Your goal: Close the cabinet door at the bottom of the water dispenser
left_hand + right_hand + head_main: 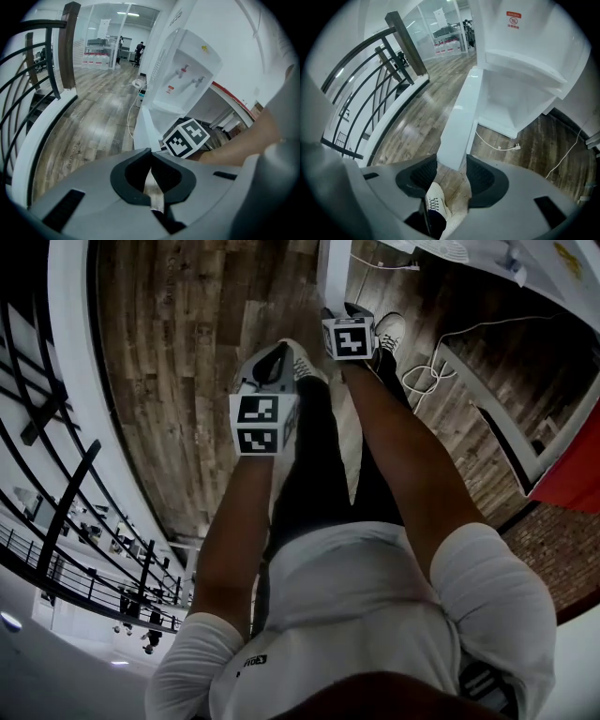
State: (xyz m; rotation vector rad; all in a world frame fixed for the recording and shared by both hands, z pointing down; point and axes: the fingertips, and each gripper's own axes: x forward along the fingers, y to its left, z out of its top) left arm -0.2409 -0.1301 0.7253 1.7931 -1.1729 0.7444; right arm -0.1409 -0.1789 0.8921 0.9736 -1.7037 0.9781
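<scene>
Door held at its free edge, ready to swing shut

The wooden floor fills most of the head view, with a dark railing curving along its left side. The white water dispenser stands at the far right. Its lower compartment is open and bare inside.

The cabinet door sticks straight out from it toward the person, so the task is not yet done. It runs as a long white strip from the dispenser to its near end at the right claw. That claw sits over the door's free edge with one jaw on each side, close against the panel. It looks pinched there, probably because the edge farthest from the hinge gives the easiest swing.

The left claw hangs lower at the person's left, its jaws drawn almost together with nothing between them, out of the door's path.

A loose white cable lies on the floor by the dispenser's base, to the right of the door. A pale shoe stands just below the claw, so the feet seem clear of the swing
</scene>
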